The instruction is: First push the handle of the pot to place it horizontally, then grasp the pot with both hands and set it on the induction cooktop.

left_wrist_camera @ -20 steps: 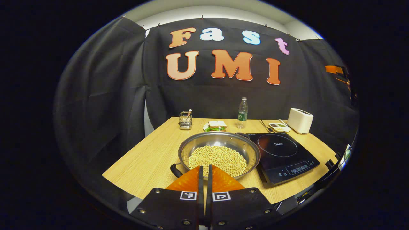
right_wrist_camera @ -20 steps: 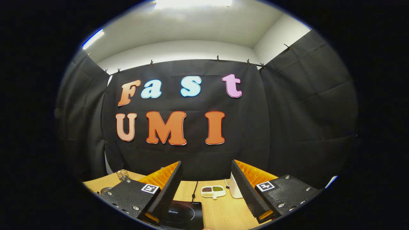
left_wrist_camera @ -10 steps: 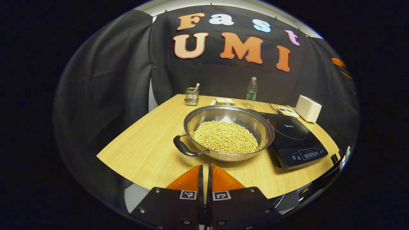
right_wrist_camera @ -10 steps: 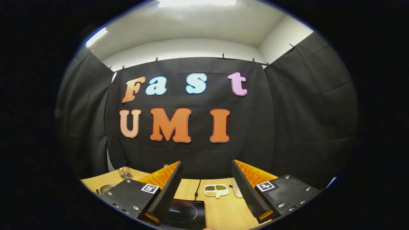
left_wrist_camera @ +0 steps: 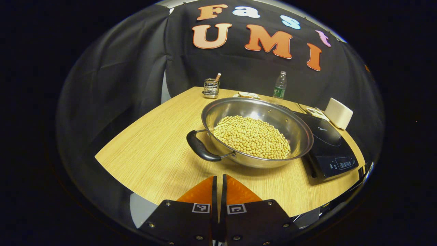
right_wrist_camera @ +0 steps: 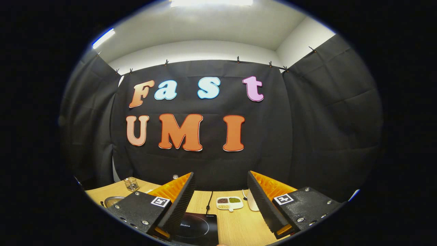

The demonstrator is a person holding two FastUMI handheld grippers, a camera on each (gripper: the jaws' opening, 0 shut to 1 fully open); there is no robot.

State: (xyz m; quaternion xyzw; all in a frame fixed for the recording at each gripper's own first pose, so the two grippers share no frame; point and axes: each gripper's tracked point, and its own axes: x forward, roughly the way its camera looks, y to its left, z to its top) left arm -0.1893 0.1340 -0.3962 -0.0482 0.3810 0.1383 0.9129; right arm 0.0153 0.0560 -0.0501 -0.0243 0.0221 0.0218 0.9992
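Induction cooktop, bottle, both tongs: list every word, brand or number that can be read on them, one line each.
No text here can be quoted.
On the induction cooktop: a brand mark and a control panel, too small to read.
On the bottle: a label, too small to read.
On the left tongs and right tongs: square coded markers, no words.

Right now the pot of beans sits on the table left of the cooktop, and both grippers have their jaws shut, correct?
Not quite. The pot does sit left of the cooktop, but only the left gripper is shut. The right gripper view shows the right gripper with its jaws wide open.
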